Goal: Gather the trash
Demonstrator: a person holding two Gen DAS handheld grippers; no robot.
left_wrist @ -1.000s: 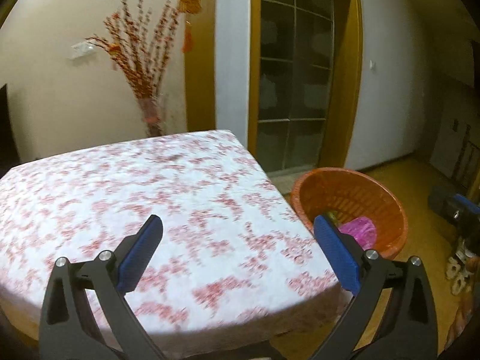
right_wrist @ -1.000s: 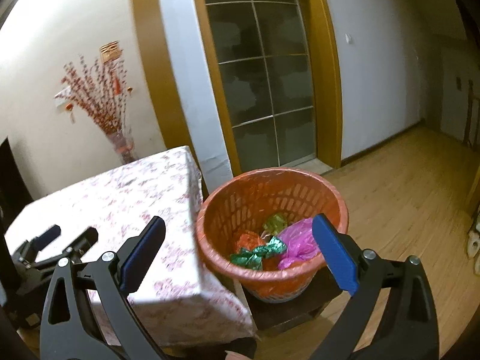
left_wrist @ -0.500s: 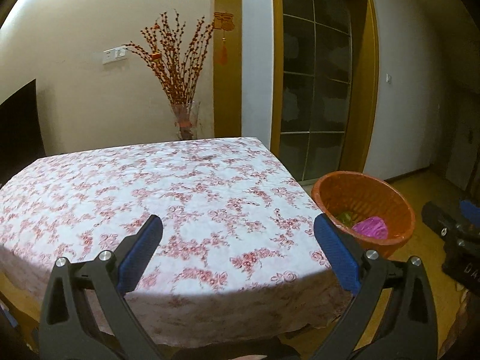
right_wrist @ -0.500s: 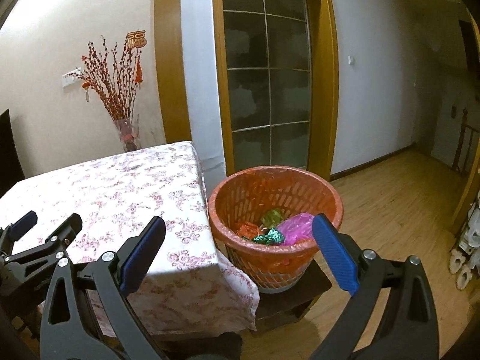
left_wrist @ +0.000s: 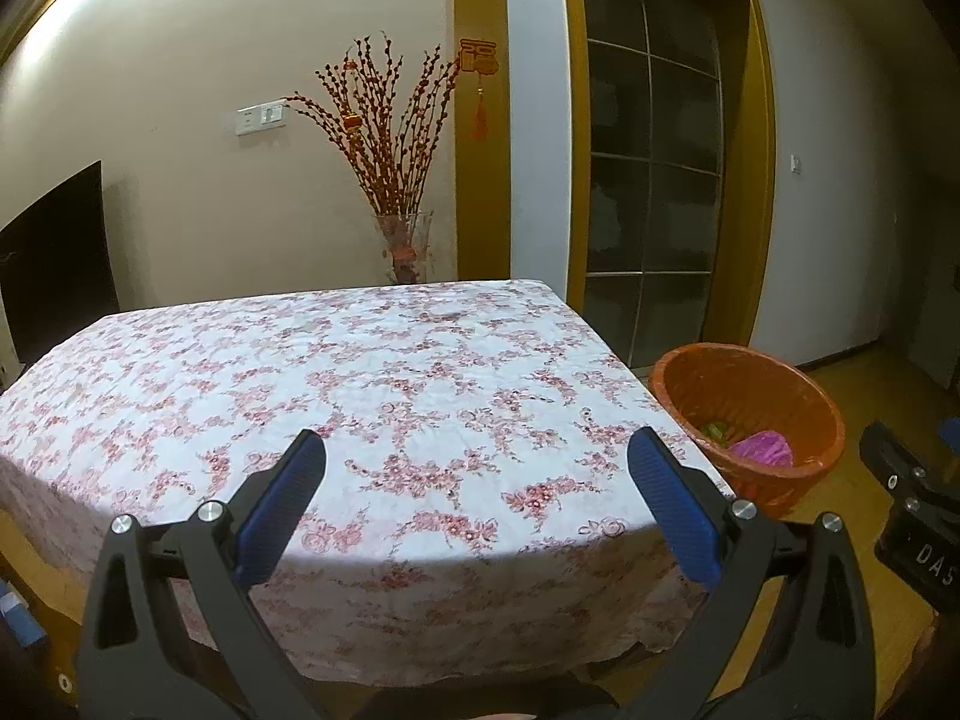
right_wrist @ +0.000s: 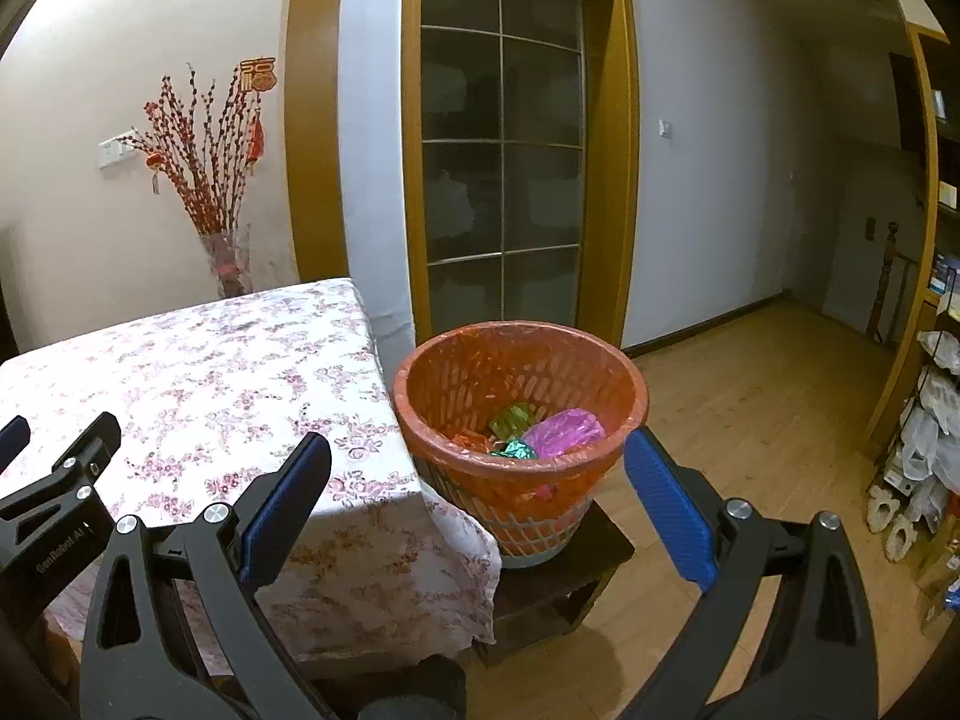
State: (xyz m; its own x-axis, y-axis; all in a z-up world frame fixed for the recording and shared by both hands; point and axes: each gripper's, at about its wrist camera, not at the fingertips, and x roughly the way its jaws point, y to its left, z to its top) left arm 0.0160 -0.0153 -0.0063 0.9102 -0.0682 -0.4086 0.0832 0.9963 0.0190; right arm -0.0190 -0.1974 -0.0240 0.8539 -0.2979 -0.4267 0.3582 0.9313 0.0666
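Note:
An orange plastic basket (right_wrist: 522, 372) stands on a low dark stool beside the table's right edge. Inside it lie a pink bag (right_wrist: 564, 432), green foil wrappers (right_wrist: 513, 450) and orange scraps. In the left wrist view the basket (left_wrist: 750, 396) shows the pink bag (left_wrist: 762, 449). My left gripper (left_wrist: 477, 450) is open and empty, over the near edge of the floral tablecloth (left_wrist: 336, 384). My right gripper (right_wrist: 477, 453) is open and empty, in front of the basket and above the table's corner.
A glass vase of red branches (left_wrist: 405, 252) stands behind the table by the wall. A glass door (right_wrist: 501, 180) is behind the basket. Wooden floor (right_wrist: 750, 396) opens to the right, with a rack of bags (right_wrist: 924, 420) at the far right.
Both grippers have pulled back and up from the table and basket, so both look farther away. Both stayed open and empty.

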